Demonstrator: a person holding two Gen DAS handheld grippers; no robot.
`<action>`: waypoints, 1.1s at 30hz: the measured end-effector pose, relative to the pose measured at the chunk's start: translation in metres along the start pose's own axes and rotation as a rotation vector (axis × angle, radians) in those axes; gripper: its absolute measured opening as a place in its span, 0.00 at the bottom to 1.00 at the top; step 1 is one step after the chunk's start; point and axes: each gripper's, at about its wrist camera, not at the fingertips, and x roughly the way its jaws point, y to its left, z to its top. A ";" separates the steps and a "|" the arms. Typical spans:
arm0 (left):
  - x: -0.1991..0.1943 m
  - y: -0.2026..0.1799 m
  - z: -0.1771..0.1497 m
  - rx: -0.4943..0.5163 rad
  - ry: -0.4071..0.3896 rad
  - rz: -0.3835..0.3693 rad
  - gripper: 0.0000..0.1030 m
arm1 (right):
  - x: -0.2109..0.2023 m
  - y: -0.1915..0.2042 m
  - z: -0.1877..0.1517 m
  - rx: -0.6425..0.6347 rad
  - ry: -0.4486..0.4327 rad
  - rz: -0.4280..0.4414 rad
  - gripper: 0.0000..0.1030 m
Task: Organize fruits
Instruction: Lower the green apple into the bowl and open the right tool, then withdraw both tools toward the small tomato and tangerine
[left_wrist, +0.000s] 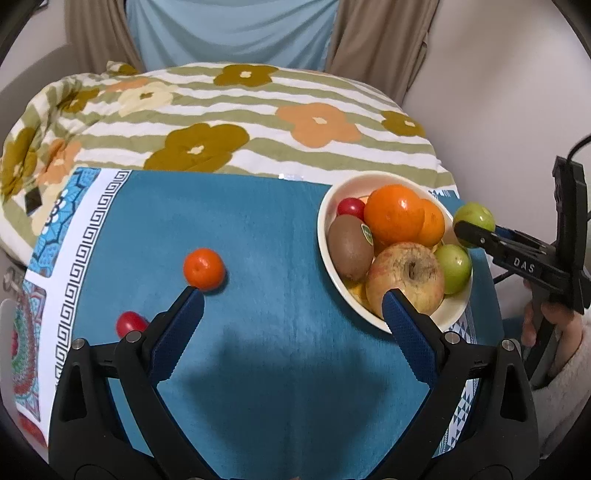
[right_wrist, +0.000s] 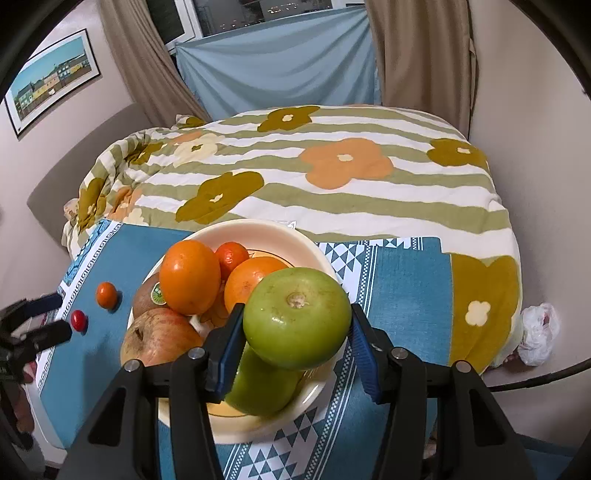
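Observation:
A cream bowl on the blue cloth holds oranges, a kiwi, an apple, a red tomato and a green fruit. My right gripper is shut on another green fruit and holds it over the bowl's near rim; this shows at the right of the left wrist view. My left gripper is open and empty above the cloth. A small orange sits just past its left finger and a small red tomato lies left of it.
The blue patterned cloth covers the table. A flowered quilt lies behind it. A white crumpled bag sits at the far right edge. Curtains and a blue sheet hang at the back.

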 end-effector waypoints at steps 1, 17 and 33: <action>0.001 0.000 0.000 0.000 0.001 0.001 0.99 | 0.001 0.000 0.000 0.002 0.001 0.007 0.57; -0.014 -0.004 0.001 0.012 -0.019 0.012 0.99 | -0.016 0.013 0.002 -0.044 -0.037 0.020 1.00; -0.093 0.010 -0.001 0.002 -0.123 0.125 0.99 | -0.079 0.053 0.010 -0.103 -0.031 0.012 1.00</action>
